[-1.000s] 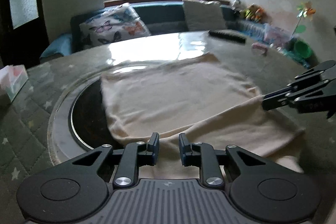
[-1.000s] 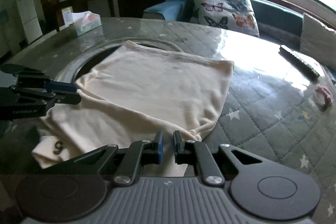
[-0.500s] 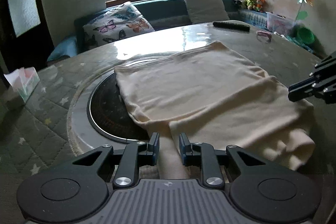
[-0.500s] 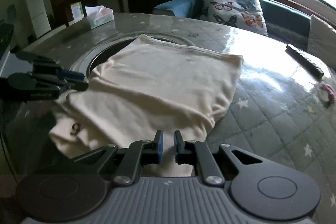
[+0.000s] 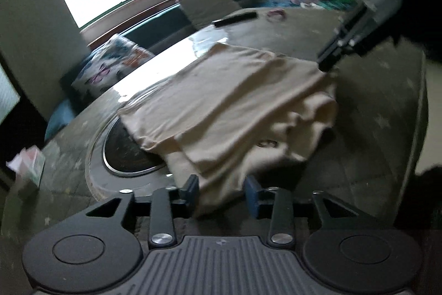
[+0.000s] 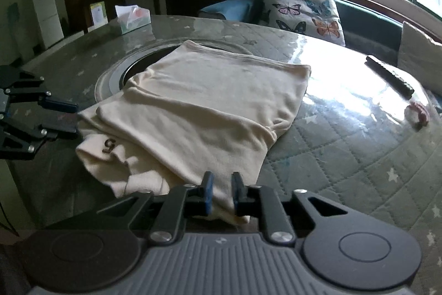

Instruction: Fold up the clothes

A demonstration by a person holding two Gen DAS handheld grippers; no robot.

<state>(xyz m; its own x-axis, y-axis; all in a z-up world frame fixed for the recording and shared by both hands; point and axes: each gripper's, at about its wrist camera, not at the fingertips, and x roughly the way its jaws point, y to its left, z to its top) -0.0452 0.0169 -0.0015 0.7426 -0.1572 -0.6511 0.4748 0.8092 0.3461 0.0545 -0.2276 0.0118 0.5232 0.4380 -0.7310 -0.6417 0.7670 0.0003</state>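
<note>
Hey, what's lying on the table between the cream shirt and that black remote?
Nothing; in the right wrist view the stretch between the cream shirt and the black remote is bare, glossy table cover.

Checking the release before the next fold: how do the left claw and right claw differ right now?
The left claw gapes wide, opening, its pads clear of the cream shirt edge between them. The right claw shows a narrow gap, also opening, cloth close between its pads. Both sit at the shirt's near edge.

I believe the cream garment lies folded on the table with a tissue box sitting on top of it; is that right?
Not quite: the tissue box sits on the table, well apart from the cream garment, as the right wrist view shows. The garment does lie folded there.
</note>
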